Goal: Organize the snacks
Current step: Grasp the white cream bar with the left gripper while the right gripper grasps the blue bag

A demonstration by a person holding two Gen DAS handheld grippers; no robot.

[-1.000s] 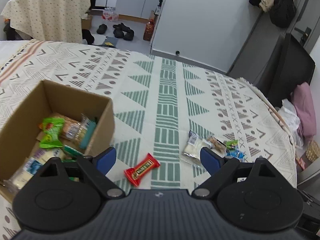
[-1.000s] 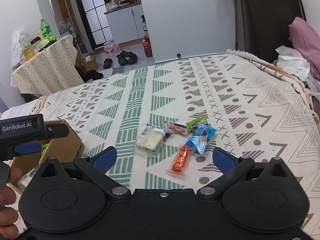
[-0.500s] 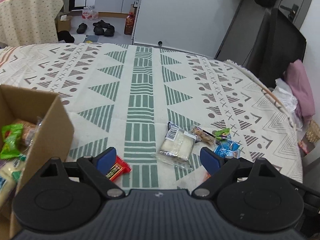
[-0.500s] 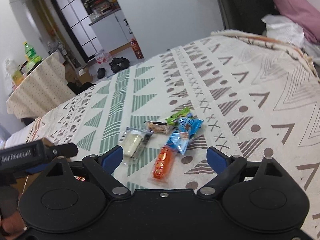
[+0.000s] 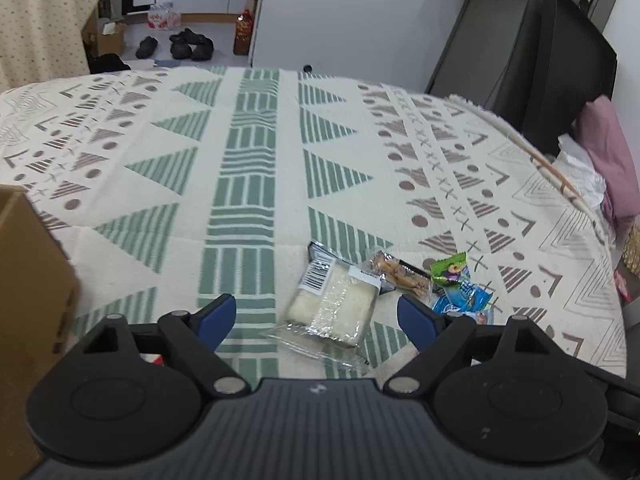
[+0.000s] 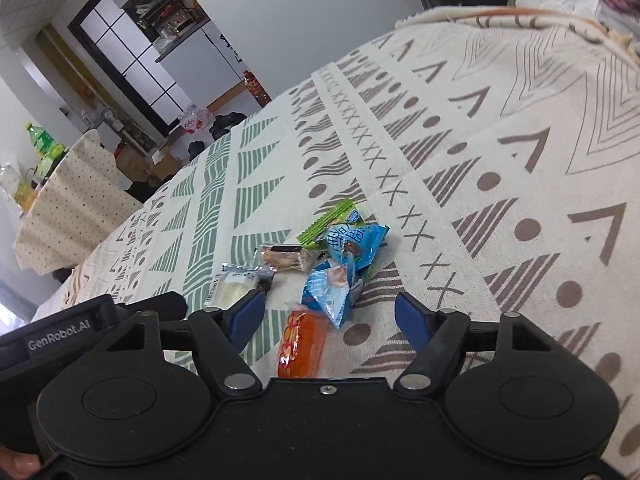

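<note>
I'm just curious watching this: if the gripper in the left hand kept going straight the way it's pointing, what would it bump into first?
Most likely the clear-wrapped white snack, which lies on the patterned cloth between the left gripper's open, slightly closing jaws. Depth is hard to judge here.

Soft even daylight, faint shadows, strong fisheye bending at edges, slight motion blur

free: bare cloth [image 5: 256,152] beyond and left of snacks | obstacle: box [image 5: 28,280] wall at left edge | crowded: white pack [image 5: 332,304], bar [image 5: 400,274], blue packs [image 6: 344,264], orange pack [image 6: 302,340] touching or overlapping
</note>
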